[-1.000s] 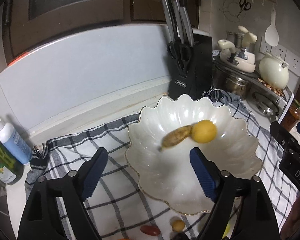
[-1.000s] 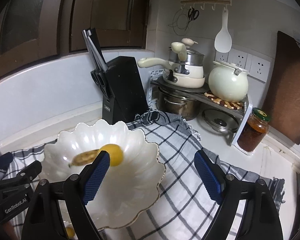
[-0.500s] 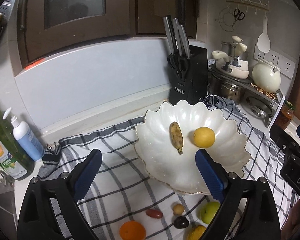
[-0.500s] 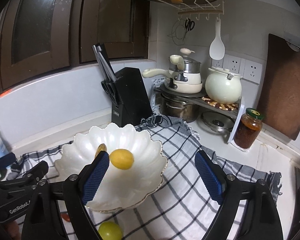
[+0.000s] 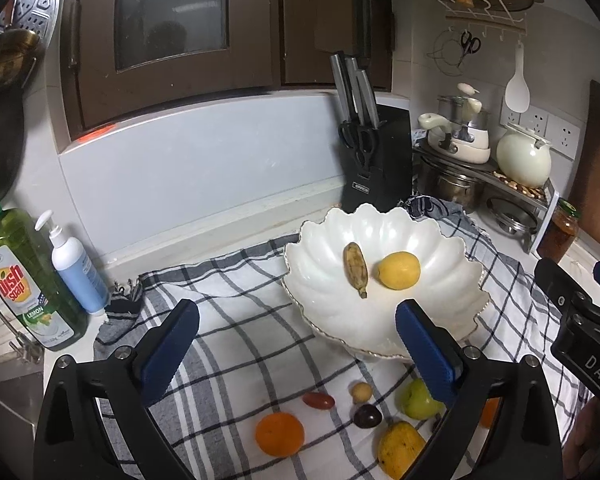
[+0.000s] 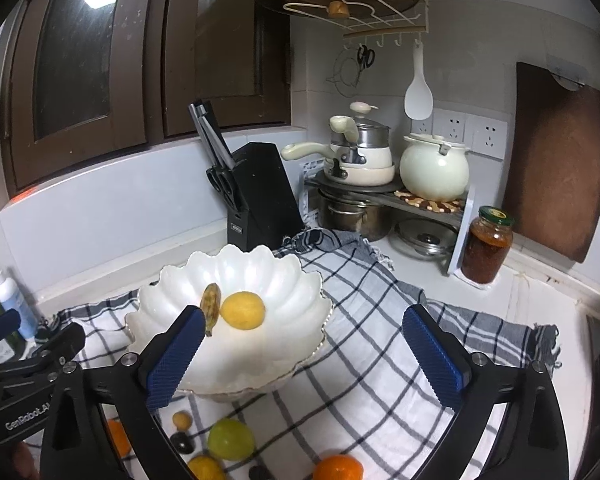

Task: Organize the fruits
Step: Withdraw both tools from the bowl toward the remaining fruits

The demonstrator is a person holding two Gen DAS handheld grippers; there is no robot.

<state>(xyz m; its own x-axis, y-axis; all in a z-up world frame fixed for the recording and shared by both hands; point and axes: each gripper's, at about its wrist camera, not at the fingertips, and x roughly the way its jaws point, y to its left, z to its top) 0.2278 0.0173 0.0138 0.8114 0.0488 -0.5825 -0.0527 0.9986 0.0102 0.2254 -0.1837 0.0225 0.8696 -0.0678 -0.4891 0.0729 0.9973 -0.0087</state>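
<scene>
Fruit sat partly sorted: a banana (image 5: 355, 263) and lemon (image 5: 399, 270) lay in the bowl (image 5: 452, 248), while an orange (image 5: 279, 433), green apple (image 5: 416, 400) and others waited on the cloth in front of the bowl. Both claws, left (image 5: 296, 354) and right (image 6: 302, 356), had just been opening and stood wide, empty.

A small banana (image 5: 355, 263) and a yellow fruit (image 5: 398, 270) lie side by side in the white bowl (image 5: 320, 256); other fruits sit just before it.

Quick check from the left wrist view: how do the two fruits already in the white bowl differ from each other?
The small banana is long and narrow; the yellow round fruit is plump and nearly round. The banana's skin is dull yellow-brown with dark speckles; the round fruit is clean, bright yellow. The banana lies on the side nearer the dish soap, the round fruit on the side toward the pots. Both rest loose in the white bowl, apart, with neither gripper on them.
</scene>
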